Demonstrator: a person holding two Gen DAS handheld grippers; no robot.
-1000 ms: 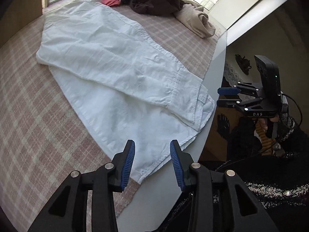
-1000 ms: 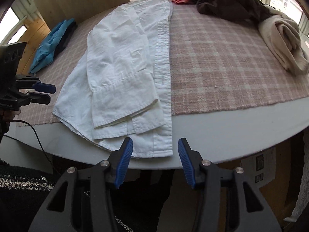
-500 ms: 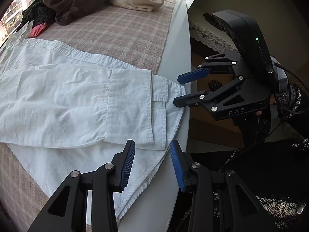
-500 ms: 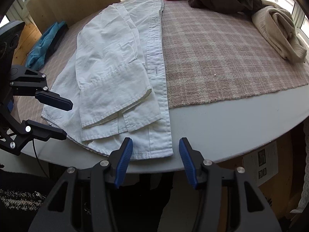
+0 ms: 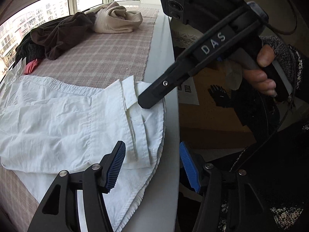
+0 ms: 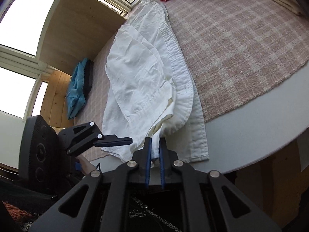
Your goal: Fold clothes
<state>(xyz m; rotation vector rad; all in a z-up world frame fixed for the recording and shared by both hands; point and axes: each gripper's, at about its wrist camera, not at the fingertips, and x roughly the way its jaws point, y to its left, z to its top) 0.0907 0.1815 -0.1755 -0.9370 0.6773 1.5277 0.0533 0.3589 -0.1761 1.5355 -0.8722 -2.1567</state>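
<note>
A white shirt (image 5: 58,119) lies folded lengthways on the plaid cloth (image 5: 108,54), its hem hanging at the table's white edge (image 5: 170,127). My left gripper (image 5: 152,158) is open just above the hem's near corner, with nothing between its blue pads. Further along the hem, my right gripper (image 5: 143,101), held by a hand (image 5: 258,73), pinches the fabric. In the right wrist view the right gripper (image 6: 154,152) is shut on the white shirt (image 6: 146,73), with hem fabric bunched between its pads. The left gripper (image 6: 127,141) sits just left of it.
A brown garment (image 5: 61,32), a beige garment (image 5: 115,21) and a pink item (image 5: 30,66) are piled at the far end of the cloth. A blue garment (image 6: 77,89) lies beside a wooden panel (image 6: 77,31). Beyond the table edge is a drop to the floor.
My right gripper has come down onto the shirt's hem and shut on it. My left gripper has swung in close to the same hem and stays open.
</note>
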